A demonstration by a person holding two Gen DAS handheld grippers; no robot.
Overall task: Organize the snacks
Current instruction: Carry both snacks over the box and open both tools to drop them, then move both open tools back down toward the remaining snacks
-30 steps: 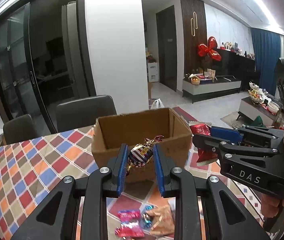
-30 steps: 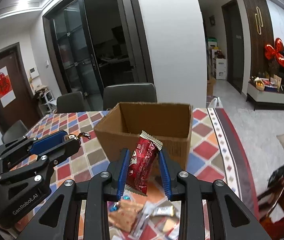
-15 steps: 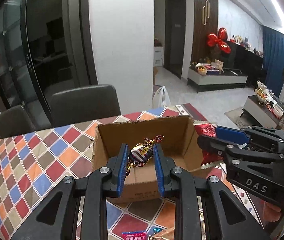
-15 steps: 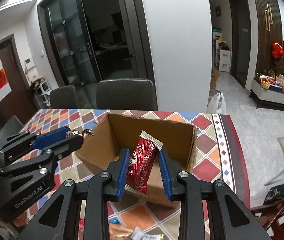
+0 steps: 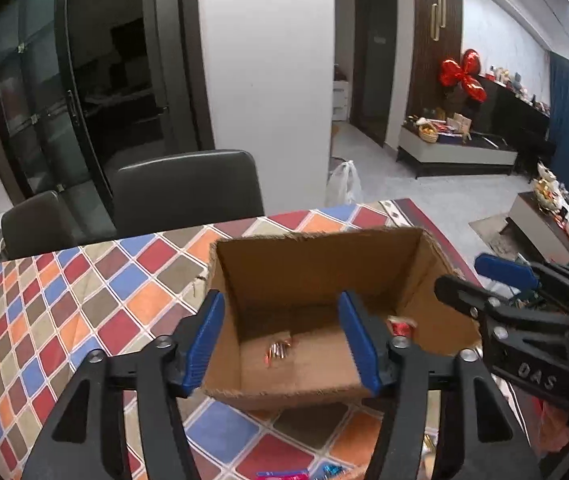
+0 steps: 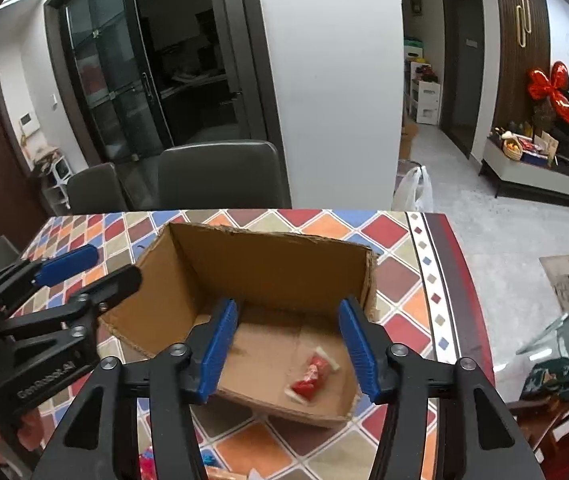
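Snacks lie in the box; both grippers tilt down above, jaws just opened, empty.

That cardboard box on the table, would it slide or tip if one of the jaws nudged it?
The cardboard box probably slides easily: it holds only a red snack packet and a small candy, so it looks light. Its ragged walls likely flex. Tipping seems unlikely, since it sits wide and low.

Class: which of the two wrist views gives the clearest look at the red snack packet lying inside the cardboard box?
The right wrist view: the red snack packet lies in plain sight on the cardboard box floor, between the open right tongs. In the left wrist view only a red sliver shows behind a finger of the left tongs.
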